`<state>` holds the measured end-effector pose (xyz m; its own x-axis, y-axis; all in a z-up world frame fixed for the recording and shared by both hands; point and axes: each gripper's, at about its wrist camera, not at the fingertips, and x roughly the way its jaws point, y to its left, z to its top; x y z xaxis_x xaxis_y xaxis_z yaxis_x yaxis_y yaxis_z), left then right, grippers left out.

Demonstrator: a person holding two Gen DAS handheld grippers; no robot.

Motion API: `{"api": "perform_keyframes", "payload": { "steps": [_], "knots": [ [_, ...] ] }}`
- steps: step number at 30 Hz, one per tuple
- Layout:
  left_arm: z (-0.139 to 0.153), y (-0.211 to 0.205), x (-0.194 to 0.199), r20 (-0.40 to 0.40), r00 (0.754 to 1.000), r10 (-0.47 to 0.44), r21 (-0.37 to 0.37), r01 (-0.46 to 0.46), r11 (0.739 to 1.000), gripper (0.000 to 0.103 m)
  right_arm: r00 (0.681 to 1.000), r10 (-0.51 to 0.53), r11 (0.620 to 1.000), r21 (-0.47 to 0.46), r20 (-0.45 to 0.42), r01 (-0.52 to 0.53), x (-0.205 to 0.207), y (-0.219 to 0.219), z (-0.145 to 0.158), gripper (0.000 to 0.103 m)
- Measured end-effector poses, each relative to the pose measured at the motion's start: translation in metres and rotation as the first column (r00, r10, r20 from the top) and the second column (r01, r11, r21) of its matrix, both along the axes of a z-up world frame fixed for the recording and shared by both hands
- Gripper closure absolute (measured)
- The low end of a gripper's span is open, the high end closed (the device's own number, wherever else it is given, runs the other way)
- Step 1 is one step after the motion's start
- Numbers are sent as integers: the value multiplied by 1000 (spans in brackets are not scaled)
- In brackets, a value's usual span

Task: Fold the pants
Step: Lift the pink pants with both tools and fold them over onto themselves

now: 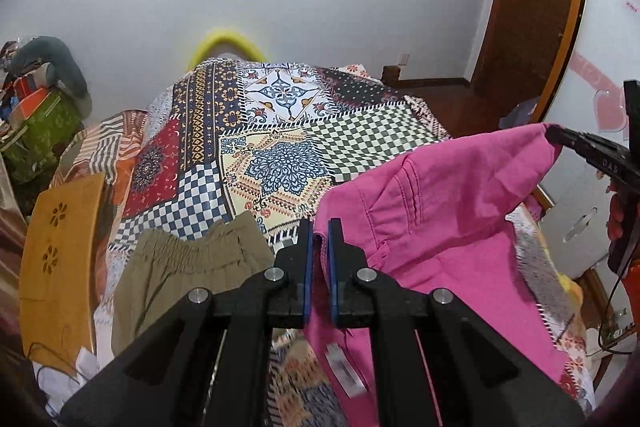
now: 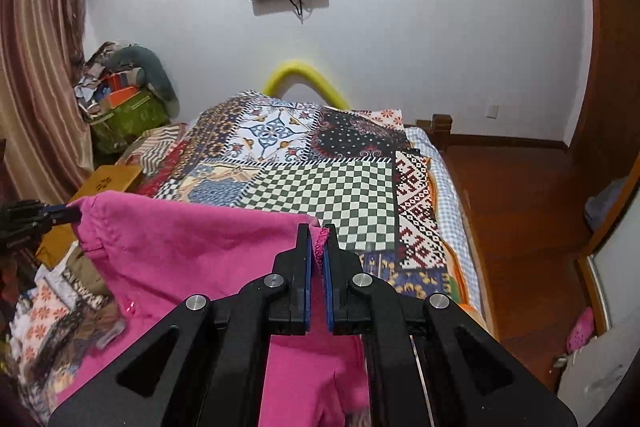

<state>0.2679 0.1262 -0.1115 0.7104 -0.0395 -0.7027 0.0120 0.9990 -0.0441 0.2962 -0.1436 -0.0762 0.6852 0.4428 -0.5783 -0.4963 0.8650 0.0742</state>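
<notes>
Pink pants (image 1: 432, 227) hang stretched between my two grippers above a patchwork bed. My left gripper (image 1: 320, 227) is shut on one end of their top edge. My right gripper (image 2: 318, 233) is shut on the other end of that edge, and it shows at the far right of the left wrist view (image 1: 560, 137). The left gripper shows at the left edge of the right wrist view (image 2: 74, 213). The pink pants (image 2: 192, 251) sag below the held edge, and their lower part is hidden behind the grippers.
The patchwork bedspread (image 1: 280, 147) covers the bed ahead. Olive-brown pants (image 1: 188, 267) lie on the near left. A wooden lap tray (image 1: 60, 259) leans at the bed's left side. A yellow foam arc (image 2: 304, 75) stands at the far end. Wooden floor (image 2: 520, 207) lies on the right.
</notes>
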Motion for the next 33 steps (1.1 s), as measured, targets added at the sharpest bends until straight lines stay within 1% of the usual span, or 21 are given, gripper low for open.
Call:
{"api": "perform_keyframes", "payload": {
  "steps": [3,7,14,17,21,25,28,33],
  "knots": [
    [12,-7,-24,11,1000,-1,3,1,1000,97,1000,10,1000,-3,9,-10,-23,-6,8,99],
    [21,-17,-55,20,1000,-9,12,9,1000,97,1000,23,1000,-2,15,-23,-53,-14,14,99],
    [17,-32,-104,-1,1000,-23,24,23,999,97,1000,20,1000,-4,1,-20,-97,-27,8,99],
    [11,-36,-122,-21,999,-34,20,34,999,97,1000,19,1000,-21,0,-19,-116,-32,3,99],
    [-3,-41,-143,-45,998,-50,12,50,999,97,999,23,999,-42,-28,-24,-136,-36,-9,99],
    [-23,-49,-159,-84,994,-73,1,74,997,97,998,20,997,-74,-67,-25,-154,-38,-28,99],
    [-37,-50,-166,-108,991,-84,-21,82,996,97,995,16,994,-102,-99,-26,-162,-40,-45,99],
    [-62,-53,-176,-150,984,-100,-45,94,995,97,986,10,995,-100,-166,-27,-170,-51,-70,99]
  ]
}}
